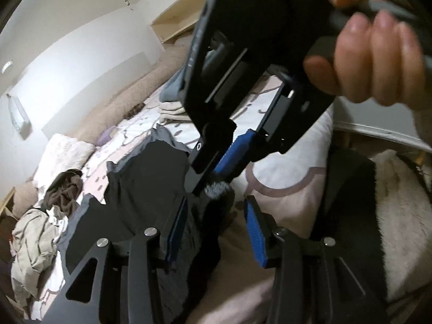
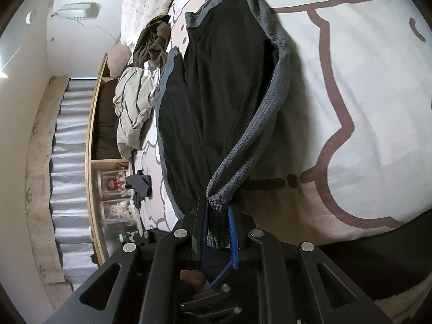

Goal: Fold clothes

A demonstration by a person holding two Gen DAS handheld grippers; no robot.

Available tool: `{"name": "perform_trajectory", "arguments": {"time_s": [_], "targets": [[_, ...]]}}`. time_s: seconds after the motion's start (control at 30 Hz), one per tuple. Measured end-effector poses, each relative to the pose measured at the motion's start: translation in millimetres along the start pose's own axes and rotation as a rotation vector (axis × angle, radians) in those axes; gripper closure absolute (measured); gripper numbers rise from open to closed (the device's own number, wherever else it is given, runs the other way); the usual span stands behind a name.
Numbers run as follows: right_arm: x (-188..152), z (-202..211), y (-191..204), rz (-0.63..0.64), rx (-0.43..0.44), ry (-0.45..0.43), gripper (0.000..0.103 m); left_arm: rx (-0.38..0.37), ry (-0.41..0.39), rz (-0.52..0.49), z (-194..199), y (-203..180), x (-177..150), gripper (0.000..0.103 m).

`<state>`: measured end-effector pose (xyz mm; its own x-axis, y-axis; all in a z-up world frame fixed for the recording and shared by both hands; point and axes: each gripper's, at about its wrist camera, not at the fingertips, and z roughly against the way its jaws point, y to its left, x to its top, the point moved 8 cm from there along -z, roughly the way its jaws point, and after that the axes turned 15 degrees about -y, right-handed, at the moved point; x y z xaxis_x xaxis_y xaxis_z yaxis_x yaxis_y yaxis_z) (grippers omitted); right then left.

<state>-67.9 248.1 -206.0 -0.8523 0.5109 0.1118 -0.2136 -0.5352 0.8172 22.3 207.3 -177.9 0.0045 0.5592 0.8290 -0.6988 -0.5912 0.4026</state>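
We see a bed (image 2: 378,94) covered by a white sheet with a mauve line pattern, and everything else sits in relation to it. A dark garment with a grey waffle-knit edge (image 2: 221,94) lies stretched along the middle of the bed. The right gripper (image 2: 218,224), at the near edge of the bed, has its blue pads clamped on a bunched corner of that grey edge, which rises taut from the sheet. The left gripper (image 1: 216,229) hovers over the same near edge with its blue fingers (image 1: 255,232) apart and nothing pressed between them; dark fabric lies below. A hand (image 1: 372,62) grips the right gripper's handle above it. On the far side of the bed lies a heap of beige and brown clothes (image 2: 135,100), and a folded stack (image 1: 172,105) rests towards the bed's far end
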Motion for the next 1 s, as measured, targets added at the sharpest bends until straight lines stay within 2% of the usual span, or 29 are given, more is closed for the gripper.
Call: {"name": "perform_trajectory", "arguments": {"time_s": [0.07,0.13,0.23,0.3,0.33,0.37,0.43,0.5,0.63,0.7,0.77,0.87,1.0], "targets": [[-0.3,-0.4,2.6,0.015,-0.009,0.004,0.089,0.022,0.000,-0.002,-4.7,0.3,1.3,0.060],[-0.9,-0.2,4.2,0.041,-0.035,0.000,0.089,0.038,0.002,-0.004,-12.5,0.0,2.3,0.073],[0.0,5.6,10.4,0.118,-0.058,-0.036,0.085,0.044,-0.002,0.006,-17.7,2.1,0.9,0.084],[-1.3,11.3,17.6,0.205,-0.075,-0.061,0.054,0.027,0.012,0.032,-21.2,3.8,-3.3,0.089],[-1.5,16.5,22.6,0.252,-0.085,-0.080,0.021,0.014,0.022,0.058,-23.5,5.3,-6.4,0.089],[-0.7,22.5,27.9,0.298,-0.094,-0.098,0.015,0.002,0.025,0.085,-25.2,7.4,-8.7,0.089],[9.7,33.0,37.5,0.374,-0.110,-0.116,0.015,-0.031,0.025,0.156,-26.4,13.6,-11.3,0.089],[40.0,45.9,46.5,0.415,-0.133,-0.166,0.015,-0.073,0.003,0.238,-22.3,19.3,-8.7,0.089],[131.8,52.4,54.6,0.476,-0.252,-0.301,0.016,-0.123,-0.021,0.394,-16.2,32.8,-4.0,0.089],[181.5,40.7,60.7,0.511,-0.313,-0.343,0.024,-0.143,-0.021,0.470,-15.5,38.3,-3.9,0.089],[224.2,17.1,66.3,0.558,-0.361,-0.346,0.028,-0.163,-0.022,0.535,-14.2,40.6,-3.0,0.089],[278.5,-31.7,50.9,0.619,-0.522,-0.314,0.035,-0.202,-0.032,0.594,-14.0,43.8,-0.8,0.089],[314.9,-90.5,5.4,0.605,-0.656,-0.192,0.035,-0.243,-0.043,0.631,-13.6,46.6,2.5,0.089]]}}
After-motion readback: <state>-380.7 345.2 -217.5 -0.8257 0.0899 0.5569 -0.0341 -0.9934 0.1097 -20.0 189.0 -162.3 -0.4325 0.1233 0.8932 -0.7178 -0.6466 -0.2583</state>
